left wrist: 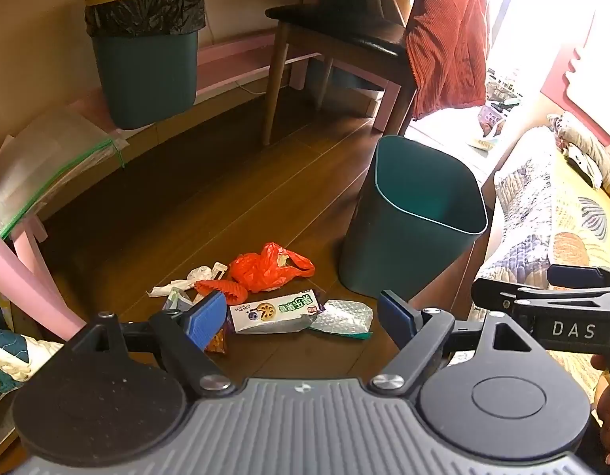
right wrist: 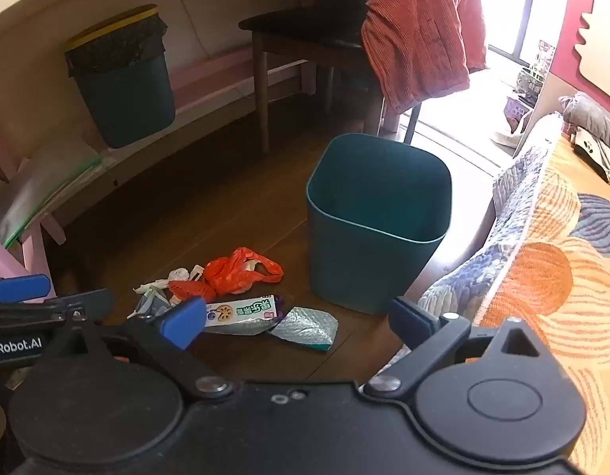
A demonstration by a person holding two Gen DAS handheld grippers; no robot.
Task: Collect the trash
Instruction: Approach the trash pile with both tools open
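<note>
Left wrist: left gripper (left wrist: 305, 318) jaws wide apart, nothing between; trash pile (left wrist: 261, 297) on floor just left of empty teal bin (left wrist: 388, 253). Right wrist: right gripper (right wrist: 295, 324) jaws wide apart, empty; cookie wrapper (right wrist: 241, 312) near bin's left base

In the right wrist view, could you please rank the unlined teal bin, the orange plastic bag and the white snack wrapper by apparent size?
1. Unlined teal bin
2. Orange plastic bag
3. White snack wrapper

The last two look close; the wrapper is partly hidden.

Harsh daylight from window (left wrist: 542, 19) upper right, blown-out glare, dim wooden floor (left wrist: 233, 198), fisheye-curved edges, sharp focus
</note>
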